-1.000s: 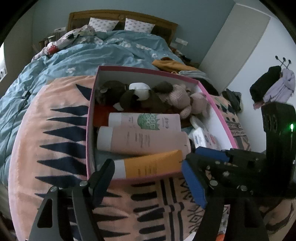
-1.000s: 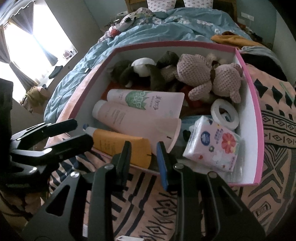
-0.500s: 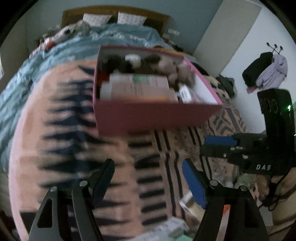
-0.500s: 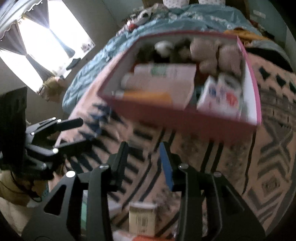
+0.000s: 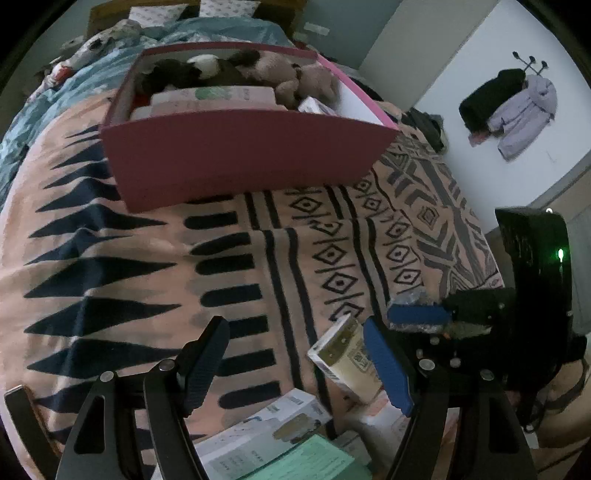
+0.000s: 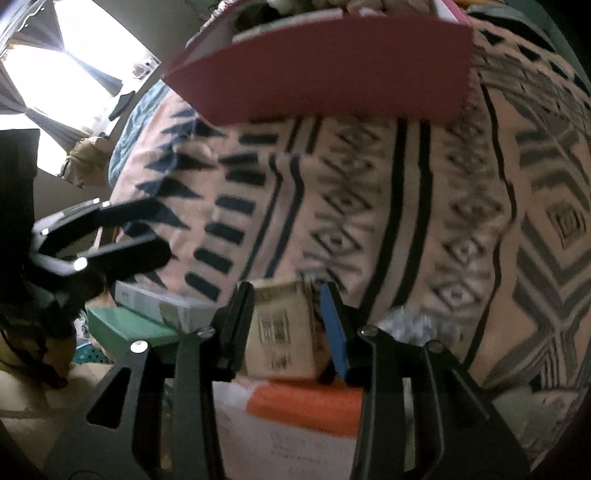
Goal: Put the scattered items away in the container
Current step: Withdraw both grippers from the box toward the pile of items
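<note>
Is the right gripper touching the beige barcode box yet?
Cannot tell. In the right wrist view the beige barcode box sits between the right gripper fingers, but blur hides any gap or contact.

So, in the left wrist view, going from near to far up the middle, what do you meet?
Mint-green box → white box → patterned blanket → pink container → tubes and plush toys inside it → blue duvet → pillows.

patterned blanket (image 5: 258,266) on the bed carries a pink box (image 5: 236,155).
</note>
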`<action>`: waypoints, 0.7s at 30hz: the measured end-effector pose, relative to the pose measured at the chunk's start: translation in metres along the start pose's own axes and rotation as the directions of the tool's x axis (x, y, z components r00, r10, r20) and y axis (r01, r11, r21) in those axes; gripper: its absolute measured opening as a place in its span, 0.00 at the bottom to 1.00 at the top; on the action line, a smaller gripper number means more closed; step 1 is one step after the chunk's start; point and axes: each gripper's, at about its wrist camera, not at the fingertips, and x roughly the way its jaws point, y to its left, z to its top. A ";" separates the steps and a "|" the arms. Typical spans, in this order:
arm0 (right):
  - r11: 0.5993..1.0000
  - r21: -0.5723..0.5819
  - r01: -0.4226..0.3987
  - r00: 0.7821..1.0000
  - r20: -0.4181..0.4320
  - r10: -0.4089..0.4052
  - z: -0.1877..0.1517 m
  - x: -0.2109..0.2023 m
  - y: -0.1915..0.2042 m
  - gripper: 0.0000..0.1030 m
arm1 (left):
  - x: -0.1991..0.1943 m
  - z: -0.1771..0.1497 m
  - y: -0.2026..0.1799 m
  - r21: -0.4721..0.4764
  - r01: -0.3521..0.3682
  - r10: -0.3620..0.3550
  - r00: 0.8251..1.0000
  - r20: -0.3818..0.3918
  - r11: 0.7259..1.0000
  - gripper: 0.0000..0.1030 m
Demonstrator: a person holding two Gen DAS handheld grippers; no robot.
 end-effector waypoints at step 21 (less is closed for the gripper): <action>0.990 -0.087 0.112 0.989 -0.092 -0.120 -0.032 0.027 0.016 0.50 | 0.063 0.030 -0.032 0.286 -0.075 0.125 0.979 -0.160 0.955 0.74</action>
